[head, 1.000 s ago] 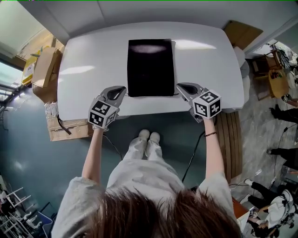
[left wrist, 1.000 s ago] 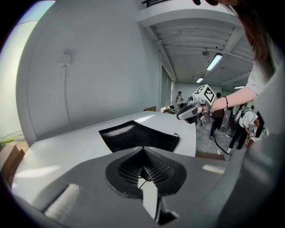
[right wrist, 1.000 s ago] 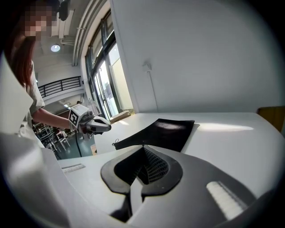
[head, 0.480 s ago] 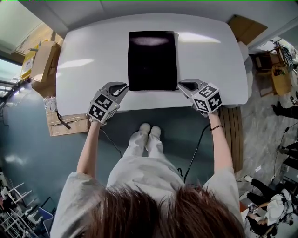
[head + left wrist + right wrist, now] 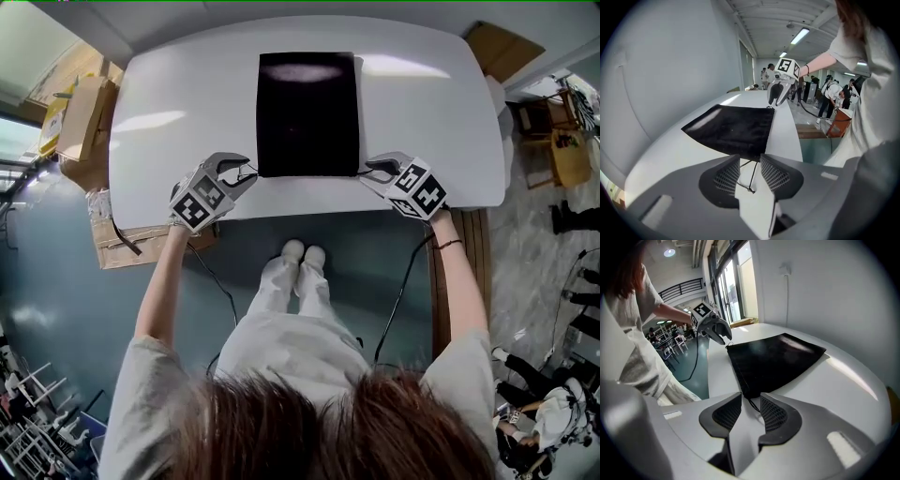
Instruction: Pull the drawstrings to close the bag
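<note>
straddling drawstrings (image 5: 753, 172) at the near edge of the bag (image 5: 307, 112), both hand-held grippers (image 5: 242, 171) (image 5: 371, 171) just opened wide.

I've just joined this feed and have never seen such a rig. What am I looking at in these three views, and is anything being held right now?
There is no robot arm here: a person holds a hand-held gripper in each hand. The head view looks down from a camera on the person's head. The other two views ride on the grippers and look along their jaws. A black drawstring bag lies flat on a white table. The left hand-held gripper and right hand-held gripper sit at the bag's two near corners. Both have just been opening their jaws. The left drawstring and right drawstring lie between the pads, but nothing is gripped.
</note>
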Demonstrator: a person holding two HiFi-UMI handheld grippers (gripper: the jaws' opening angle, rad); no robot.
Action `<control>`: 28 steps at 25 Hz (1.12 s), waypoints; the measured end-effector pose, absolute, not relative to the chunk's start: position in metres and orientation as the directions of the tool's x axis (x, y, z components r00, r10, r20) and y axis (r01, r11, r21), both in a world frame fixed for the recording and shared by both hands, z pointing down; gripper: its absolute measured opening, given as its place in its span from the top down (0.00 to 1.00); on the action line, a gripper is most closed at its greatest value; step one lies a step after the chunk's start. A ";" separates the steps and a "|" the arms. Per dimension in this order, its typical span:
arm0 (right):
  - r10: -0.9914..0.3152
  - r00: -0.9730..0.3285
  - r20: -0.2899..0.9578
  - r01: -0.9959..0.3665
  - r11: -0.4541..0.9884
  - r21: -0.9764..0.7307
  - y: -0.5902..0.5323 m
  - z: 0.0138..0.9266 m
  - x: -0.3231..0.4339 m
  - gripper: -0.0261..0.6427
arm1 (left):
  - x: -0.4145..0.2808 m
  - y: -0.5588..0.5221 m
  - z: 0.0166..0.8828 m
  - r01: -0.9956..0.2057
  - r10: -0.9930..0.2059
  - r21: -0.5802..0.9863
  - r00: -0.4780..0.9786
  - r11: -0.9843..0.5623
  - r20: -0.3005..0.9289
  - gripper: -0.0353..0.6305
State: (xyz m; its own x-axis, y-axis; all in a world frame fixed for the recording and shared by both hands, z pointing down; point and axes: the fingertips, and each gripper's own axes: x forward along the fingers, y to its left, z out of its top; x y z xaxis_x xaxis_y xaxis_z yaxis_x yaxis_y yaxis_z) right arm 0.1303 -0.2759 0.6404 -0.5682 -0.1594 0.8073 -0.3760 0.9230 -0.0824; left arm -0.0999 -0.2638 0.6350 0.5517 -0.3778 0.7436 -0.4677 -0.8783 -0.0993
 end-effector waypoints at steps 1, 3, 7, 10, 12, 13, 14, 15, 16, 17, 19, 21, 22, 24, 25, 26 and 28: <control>-0.145 -0.552 0.821 -0.358 0.930 -0.076 -0.275 0.643 0.132 0.75 | -0.101 -0.264 0.637 -0.455 -0.366 -0.098 0.549 -0.885 0.752 0.74; -0.123 -0.521 0.845 -0.323 0.944 -0.062 -0.275 0.648 0.134 0.75 | -0.101 -0.264 0.643 -0.426 -0.338 -0.094 0.543 -0.900 0.769 0.72; -0.093 -0.477 0.874 -0.260 0.965 -0.039 -0.274 0.656 0.135 0.73 | -0.097 -0.264 0.650 -0.385 -0.296 -0.086 0.530 -0.919 0.794 0.71; -0.069 -0.437 0.897 -0.205 0.978 -0.025 -0.271 0.660 0.133 0.73 | -0.093 -0.264 0.656 -0.368 -0.277 -0.081 0.520 -0.926 0.808 0.71; -0.057 -0.421 0.905 -0.183 0.983 -0.023 -0.270 0.662 0.130 0.73 | -0.091 -0.264 0.658 -0.359 -0.267 -0.077 0.518 -0.930 0.813 0.71; -0.054 -0.418 0.907 -0.176 0.984 -0.023 -0.271 0.663 0.128 0.73 | -0.092 -0.263 0.660 -0.359 -0.264 -0.074 0.515 -0.930 0.815 0.72; -0.051 -0.416 0.908 -0.171 0.985 -0.023 -0.272 0.664 0.127 0.74 | -0.092 -0.263 0.662 -0.359 -0.260 -0.071 0.513 -0.931 0.818 0.73; -0.049 -0.412 0.910 -0.169 0.985 -0.024 -0.272 0.666 0.127 0.74 | -0.092 -0.261 0.663 -0.357 -0.254 -0.067 0.510 -0.932 0.822 0.73; -0.046 -0.406 0.913 -0.167 0.986 -0.025 -0.272 0.667 0.127 0.75 | -0.092 -0.259 0.664 -0.353 -0.246 -0.062 0.506 -0.934 0.826 0.74; -0.043 -0.404 0.914 -0.162 0.986 -0.026 -0.272 0.668 0.127 0.75 | -0.092 -0.257 0.666 -0.349 -0.238 -0.058 0.502 -0.935 0.832 0.74; -0.038 -0.406 0.913 -0.151 0.988 -0.026 -0.272 0.669 0.126 0.76 | -0.095 -0.254 0.670 -0.346 -0.224 -0.049 0.488 -0.937 0.843 0.74; -0.036 -0.398 0.917 -0.155 0.987 -0.028 -0.273 0.670 0.128 0.77 | -0.098 -0.253 0.673 -0.352 -0.212 -0.034 0.480 -0.935 0.851 0.75; -0.036 -0.395 0.918 -0.160 0.987 -0.030 -0.273 0.671 0.129 0.78 | -0.098 -0.252 0.673 -0.351 -0.204 -0.026 0.479 -0.936 0.854 0.76; -0.035 -0.392 0.919 -0.162 0.986 -0.031 -0.272 0.671 0.130 0.79 | -0.096 -0.249 0.676 -0.337 -0.184 -0.016 0.472 -0.941 0.862 0.78; -0.034 -0.390 0.920 -0.160 0.987 -0.031 -0.271 0.671 0.130 0.80 | -0.095 -0.247 0.677 -0.330 -0.174 -0.011 0.468 -0.944 0.866 0.80; -0.033 -0.389 0.921 -0.157 0.987 -0.031 -0.271 0.672 0.130 0.81 | -0.095 -0.246 0.677 -0.329 -0.165 -0.003 0.465 -0.944 0.870 0.82; -0.025 -0.392 0.920 -0.150 0.988 -0.037 -0.270 0.673 0.129 0.81 | -0.093 -0.245 0.674 -0.340 -0.152 0.018 0.468 -0.940 0.871 0.85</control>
State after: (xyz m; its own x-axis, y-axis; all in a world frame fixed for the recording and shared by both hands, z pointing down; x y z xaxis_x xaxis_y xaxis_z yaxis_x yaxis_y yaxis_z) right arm 0.1287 -0.2696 0.6730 -0.3916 -0.0251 0.9198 -0.1496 0.9881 -0.0367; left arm -0.0927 -0.2453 0.6743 0.4676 -0.1523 0.8707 -0.3402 -0.9402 0.0182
